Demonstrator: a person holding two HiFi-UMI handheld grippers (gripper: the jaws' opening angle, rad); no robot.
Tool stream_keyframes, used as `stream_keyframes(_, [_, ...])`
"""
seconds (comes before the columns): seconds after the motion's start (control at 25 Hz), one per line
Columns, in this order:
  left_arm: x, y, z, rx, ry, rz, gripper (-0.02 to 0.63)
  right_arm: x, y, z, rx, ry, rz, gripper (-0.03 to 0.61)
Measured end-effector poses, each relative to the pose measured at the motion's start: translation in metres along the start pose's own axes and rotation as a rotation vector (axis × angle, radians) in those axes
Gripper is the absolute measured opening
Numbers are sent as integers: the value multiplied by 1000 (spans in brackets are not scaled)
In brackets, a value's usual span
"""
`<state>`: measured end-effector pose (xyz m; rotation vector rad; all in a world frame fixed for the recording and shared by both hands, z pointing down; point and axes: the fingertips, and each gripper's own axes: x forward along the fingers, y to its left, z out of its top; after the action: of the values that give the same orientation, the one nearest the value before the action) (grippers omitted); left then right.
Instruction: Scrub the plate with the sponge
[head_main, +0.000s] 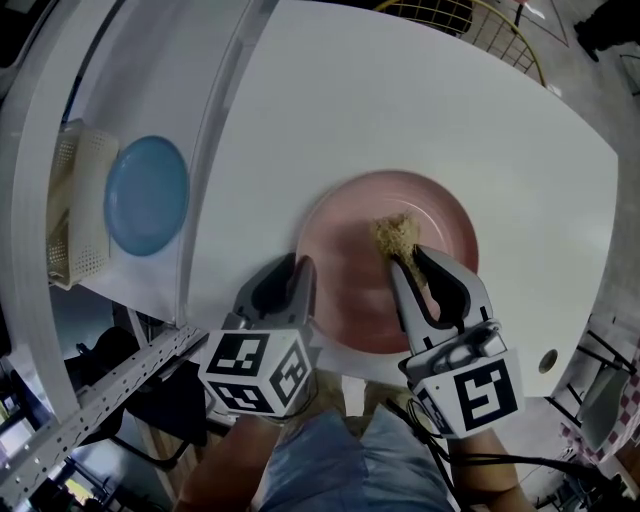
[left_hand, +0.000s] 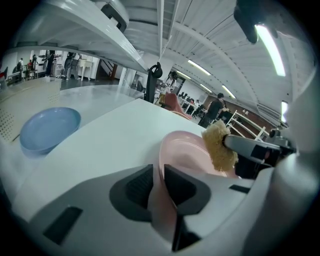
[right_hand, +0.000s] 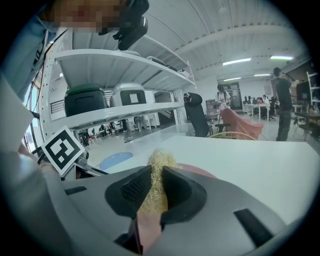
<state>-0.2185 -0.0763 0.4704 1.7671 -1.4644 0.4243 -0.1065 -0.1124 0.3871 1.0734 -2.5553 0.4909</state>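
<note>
The round pink plate (head_main: 440, 215) lies on the white desk (head_main: 400, 100), close to its near edge. The left tool (head_main: 290, 275) has its jaws drawn in on the plate's near-left rim, pinching it. The right tool (head_main: 410, 262) clamps a tan fibrous sponge (head_main: 395, 235), which rests against the plate's middle.

Plate (head_main: 345, 300): pink, round, shallow, face up on white table (head_main: 400, 100), lower centre of head view. Its near-left rim sits pinched between left gripper (head_main: 297, 268) jaws. Sponge (head_main: 395, 236): tan, coarse, ragged lump, resting on plate near its middle, clamped in right gripper (head_main: 411, 258) jaws.
</note>
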Motion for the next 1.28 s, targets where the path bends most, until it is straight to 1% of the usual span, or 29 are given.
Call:
stream_keyframes(0.16, [2, -1, 1, -6, 4, 6, 35, 0, -4, -3, 8, -2, -17, 75])
stream_keyframes(0.24, [1, 1, 1, -22, 1, 17, 29, 1, -5, -4, 7, -8, -15, 75])
stream_keyframes(0.32, [-1, 2, 3, -30, -3, 31, 26, 2, -5, 1, 7, -41, -7, 75])
stream_keyframes(0.4, [-5, 1, 8, -21, -11, 48, 23, 0, -7, -3, 18, -14, -6, 75])
stream_keyframes(0.48, [-11, -3, 15, 9, -21, 63, 21, -3, -8, -7, 22, 22, -8, 75])
stream_keyframes(0.64, [-23, -17, 36, 104, -45, 87, 21, -4, -14, 5, 15, 1, -12, 75])
stream_keyframes(0.72, [-27, -23, 46, 140, -56, 94, 23, -4, -22, 8, 19, 18, -32, 75])
stream_keyframes(0.88, [-31, -34, 62, 193, -74, 95, 23, 3, -43, 14, 32, 20, -69, 75])
stream_keyframes(1.08, [-34, -50, 66, 271, -83, 81, 23, 12, -52, 13, 46, 59, -77, 75])
stream_keyframes(1.28, [-34, -53, 68, 307, -86, 82, 23, 16, -49, 13, 50, 50, -51, 74])
